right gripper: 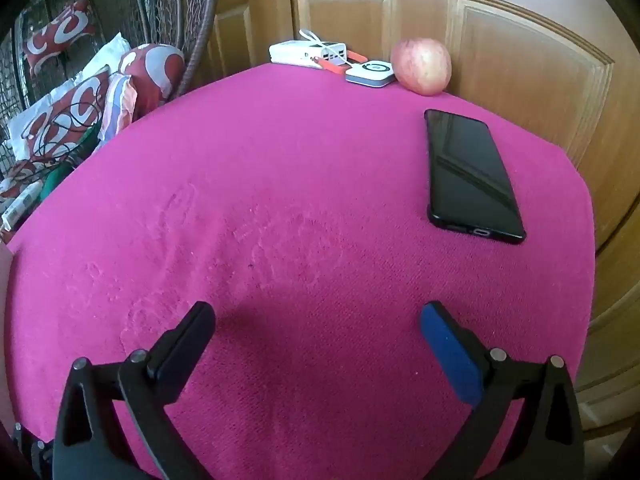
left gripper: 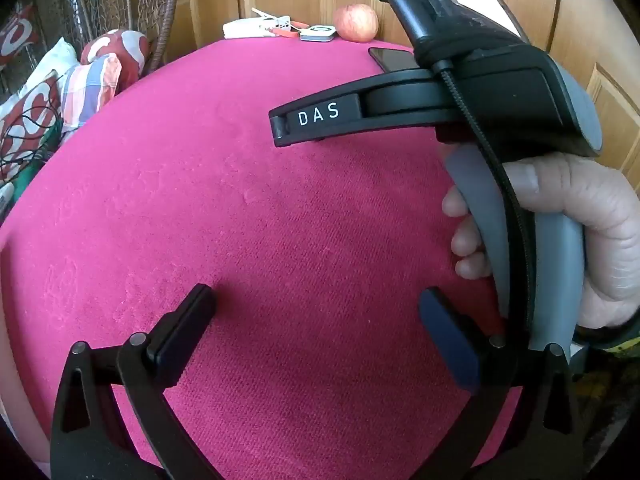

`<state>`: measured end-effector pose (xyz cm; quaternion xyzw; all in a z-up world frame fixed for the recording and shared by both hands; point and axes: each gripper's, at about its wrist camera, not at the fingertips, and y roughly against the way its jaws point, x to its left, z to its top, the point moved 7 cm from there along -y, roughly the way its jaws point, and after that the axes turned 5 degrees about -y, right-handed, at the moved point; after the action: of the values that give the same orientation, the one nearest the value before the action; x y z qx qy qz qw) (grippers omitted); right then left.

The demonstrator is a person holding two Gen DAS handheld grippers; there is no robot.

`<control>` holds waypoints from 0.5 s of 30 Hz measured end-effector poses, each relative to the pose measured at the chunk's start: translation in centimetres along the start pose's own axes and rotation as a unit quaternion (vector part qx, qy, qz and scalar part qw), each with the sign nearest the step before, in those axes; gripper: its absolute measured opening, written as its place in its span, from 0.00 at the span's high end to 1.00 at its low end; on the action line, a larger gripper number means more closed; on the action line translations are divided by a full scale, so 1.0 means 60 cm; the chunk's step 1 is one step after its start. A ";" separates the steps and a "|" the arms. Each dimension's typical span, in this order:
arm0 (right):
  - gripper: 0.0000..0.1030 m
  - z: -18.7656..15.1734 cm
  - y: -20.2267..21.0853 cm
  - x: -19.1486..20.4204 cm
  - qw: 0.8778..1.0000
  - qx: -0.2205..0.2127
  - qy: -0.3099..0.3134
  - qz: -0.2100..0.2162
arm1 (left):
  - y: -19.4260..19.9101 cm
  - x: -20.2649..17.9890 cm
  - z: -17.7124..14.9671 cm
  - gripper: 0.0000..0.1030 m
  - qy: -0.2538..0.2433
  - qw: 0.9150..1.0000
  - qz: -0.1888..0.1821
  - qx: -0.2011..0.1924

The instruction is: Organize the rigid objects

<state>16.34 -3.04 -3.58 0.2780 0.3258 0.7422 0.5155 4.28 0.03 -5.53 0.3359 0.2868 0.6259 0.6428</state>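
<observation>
On the pink cloth-covered table (right gripper: 280, 184) a black phone (right gripper: 472, 174) lies flat at the right. At the far edge sit a red apple (right gripper: 422, 65), a small white square device (right gripper: 370, 73) and a white power bank (right gripper: 306, 53) with an orange cable (right gripper: 334, 65). My right gripper (right gripper: 318, 316) hovers open over bare cloth, well short of the phone. My left gripper (left gripper: 316, 300) is open too, nothing between its fingers. In the left wrist view a hand (left gripper: 592, 232) holds the other gripper's grey handle (left gripper: 480, 216), which hides most of the phone (left gripper: 390, 59). The apple (left gripper: 356, 23) shows behind.
Patterned cushions (right gripper: 80, 108) with dark cables lie off the table's left side, in front of a wicker chair (right gripper: 176, 12). A wooden panelled door (right gripper: 520, 64) stands right behind the table's far and right edges.
</observation>
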 end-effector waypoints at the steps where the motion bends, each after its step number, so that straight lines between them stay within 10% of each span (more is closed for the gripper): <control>1: 0.00 0.002 0.000 -0.002 1.000 0.000 -0.001 0.001 | 0.000 0.000 0.000 0.00 0.002 1.000 -0.003 0.000; 15: 0.00 0.006 -0.006 -0.010 1.000 -0.003 0.004 -0.003 | 0.003 -0.001 0.000 0.00 0.002 1.000 -0.002 -0.002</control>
<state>17.01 -3.43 -3.68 0.2724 0.3269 0.7427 0.5171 4.15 -0.02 -5.37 0.3328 0.2876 0.6257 0.6442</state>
